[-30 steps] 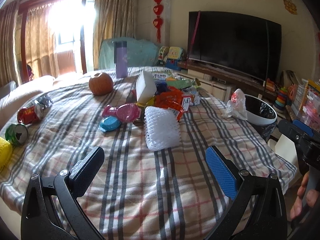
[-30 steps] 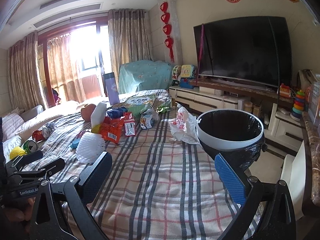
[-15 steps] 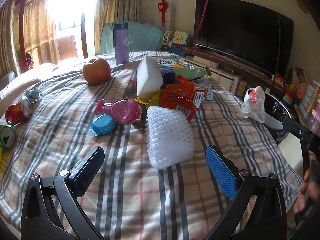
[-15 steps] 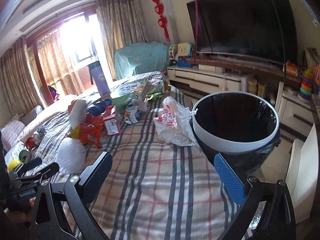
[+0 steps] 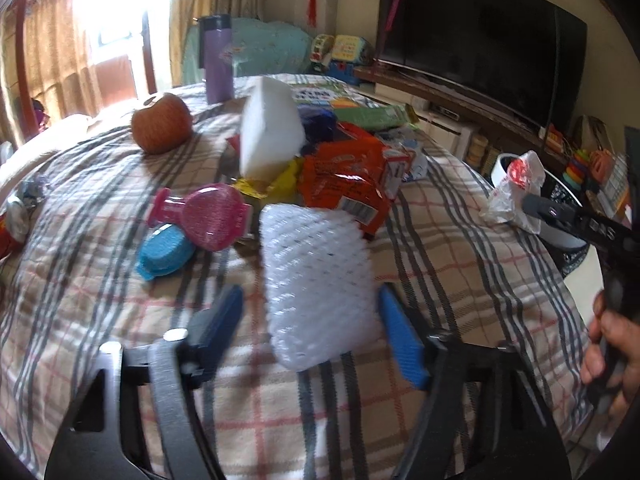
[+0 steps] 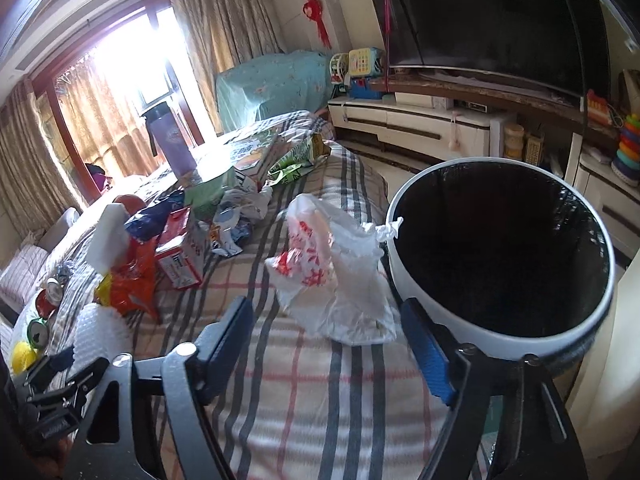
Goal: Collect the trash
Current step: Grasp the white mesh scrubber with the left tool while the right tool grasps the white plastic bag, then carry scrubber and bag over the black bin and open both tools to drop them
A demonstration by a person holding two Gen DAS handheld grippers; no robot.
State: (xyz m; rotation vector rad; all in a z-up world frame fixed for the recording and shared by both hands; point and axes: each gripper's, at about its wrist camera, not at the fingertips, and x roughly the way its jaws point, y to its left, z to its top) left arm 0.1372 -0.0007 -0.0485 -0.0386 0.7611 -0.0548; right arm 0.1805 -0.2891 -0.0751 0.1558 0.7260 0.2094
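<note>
A white foam net sleeve (image 5: 318, 284) lies on the plaid table cloth (image 5: 100, 308). My left gripper (image 5: 310, 332) is open with its fingers on either side of the sleeve's near end, not clamped on it. A crumpled white plastic bag with red print (image 6: 336, 268) lies at the table's edge, against a round white bin with a black liner (image 6: 500, 256). My right gripper (image 6: 336, 352) is open, its fingers just short of the bag. Behind the sleeve sit an orange snack wrapper (image 5: 344, 184) and other wrappers.
An apple (image 5: 162, 124), a purple flask (image 5: 218, 60), a white foam block (image 5: 270, 132), pink (image 5: 212, 216) and blue (image 5: 164, 254) plastic pieces and cans (image 6: 44, 304) are on the table. A TV (image 6: 492, 16) and low cabinet stand behind the bin.
My left gripper moved forward until its fingers straddle the foam sleeve and narrowed somewhat. My right gripper moved forward toward the plastic bag beside the bin.
</note>
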